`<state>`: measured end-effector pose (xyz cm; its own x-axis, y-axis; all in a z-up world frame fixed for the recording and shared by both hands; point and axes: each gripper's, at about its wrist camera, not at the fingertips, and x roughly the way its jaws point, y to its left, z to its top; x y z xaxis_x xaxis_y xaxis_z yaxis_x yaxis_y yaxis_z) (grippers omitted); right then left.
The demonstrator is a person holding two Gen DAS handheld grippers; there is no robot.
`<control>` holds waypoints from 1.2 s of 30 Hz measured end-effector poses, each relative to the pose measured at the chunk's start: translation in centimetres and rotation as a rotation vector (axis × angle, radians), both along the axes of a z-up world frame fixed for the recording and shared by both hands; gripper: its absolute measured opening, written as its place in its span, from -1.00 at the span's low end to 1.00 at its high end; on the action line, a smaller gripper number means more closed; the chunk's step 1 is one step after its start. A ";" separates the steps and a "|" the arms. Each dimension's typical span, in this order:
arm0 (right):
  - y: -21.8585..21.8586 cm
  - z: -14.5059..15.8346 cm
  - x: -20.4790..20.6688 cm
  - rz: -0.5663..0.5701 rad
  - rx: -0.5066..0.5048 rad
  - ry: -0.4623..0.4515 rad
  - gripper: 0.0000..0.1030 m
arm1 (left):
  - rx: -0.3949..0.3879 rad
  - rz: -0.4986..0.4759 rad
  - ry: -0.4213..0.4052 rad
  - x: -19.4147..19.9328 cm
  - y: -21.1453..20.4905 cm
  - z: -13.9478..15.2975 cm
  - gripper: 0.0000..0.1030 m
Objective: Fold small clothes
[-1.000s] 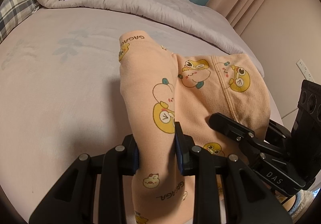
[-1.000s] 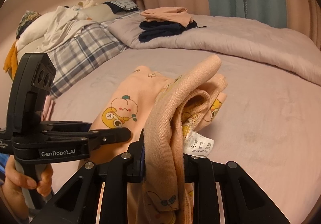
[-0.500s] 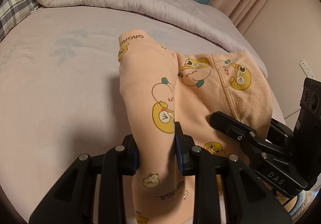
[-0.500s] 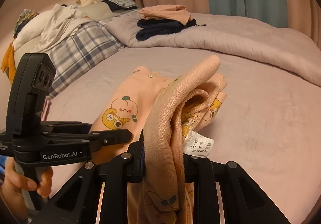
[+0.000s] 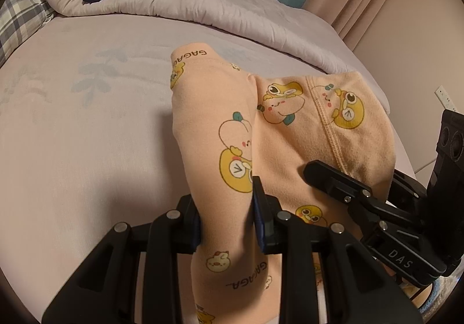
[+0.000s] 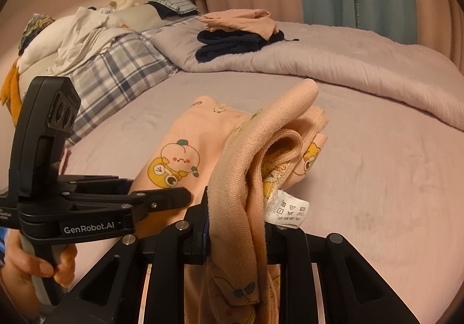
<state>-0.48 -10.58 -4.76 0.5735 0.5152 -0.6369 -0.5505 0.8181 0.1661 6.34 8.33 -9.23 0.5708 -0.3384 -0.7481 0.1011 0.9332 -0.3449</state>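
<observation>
Pointing away lengthwise, peach pants [image 5: 220, 132], both grippers clamped

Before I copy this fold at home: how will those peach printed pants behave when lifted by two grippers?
Probably floppy: the pants drape over the right gripper and sag below it. Likely light, since the left gripper holds a whole leg with a small pinch. The knit looks soft, not slippery, so it should stay clamped.

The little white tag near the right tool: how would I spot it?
Start at the lilac bed, then find the peach cartoon-print garment bunched in the right tool. The white care tag hangs from its seam, the only white piece with printed laundry symbols.
</observation>
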 end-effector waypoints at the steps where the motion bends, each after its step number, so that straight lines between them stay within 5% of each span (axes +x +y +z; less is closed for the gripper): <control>1: 0.1 0.1 0.1 0.000 0.000 0.000 -0.51 | 0.002 -0.001 -0.001 0.0 0.0 0.0 -0.48; 36: 1.1 -0.8 1.7 -0.001 -0.010 0.017 -0.51 | 0.028 0.013 0.015 1.9 0.3 -1.3 -0.48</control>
